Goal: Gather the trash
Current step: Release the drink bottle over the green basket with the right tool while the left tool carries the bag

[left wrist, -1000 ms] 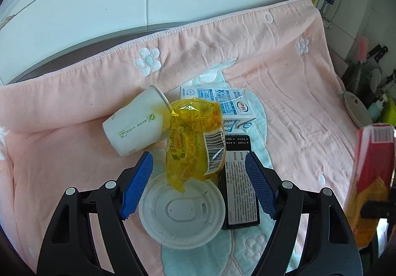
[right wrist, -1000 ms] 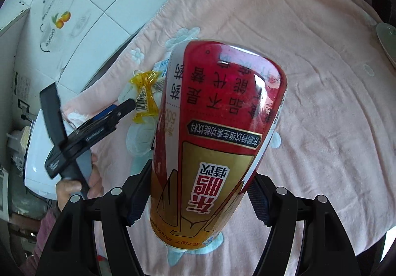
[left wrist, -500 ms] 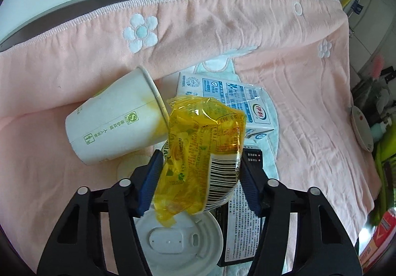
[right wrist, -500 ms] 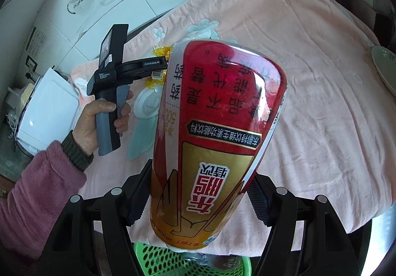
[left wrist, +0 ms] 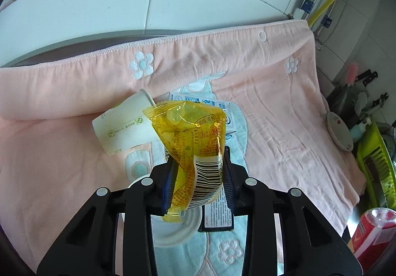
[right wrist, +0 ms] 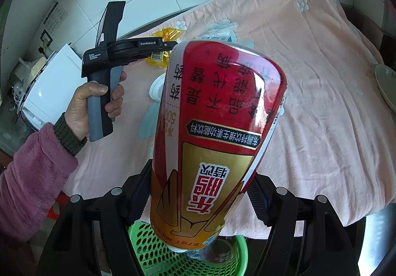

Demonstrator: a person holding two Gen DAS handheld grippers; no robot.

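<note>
Left gripper (left wrist: 198,177) closing on a yellow wrapper (left wrist: 190,142); right gripper (right wrist: 198,196) clamps a red bottle (right wrist: 212,142), seemingly above a green basket (right wrist: 148,251).

The left tool (left wrist: 198,184) is black plastic. Each of its two arms has round silver screws on top, and its fingers (left wrist: 167,189) are lined with blue ribbed pads. In the right wrist view, at the upper left of the frame, the same tool has a grey and black handle, a flat black block standing up at its back, and small white words printed on its side.

The right tool (right wrist: 198,196) is black too, with silver screws and dark bumpy pads.

The left hand (right wrist: 95,102) comes out of a fluffy pink sleeve (right wrist: 29,184) with a dark green knitted cuff (right wrist: 68,136).
</note>
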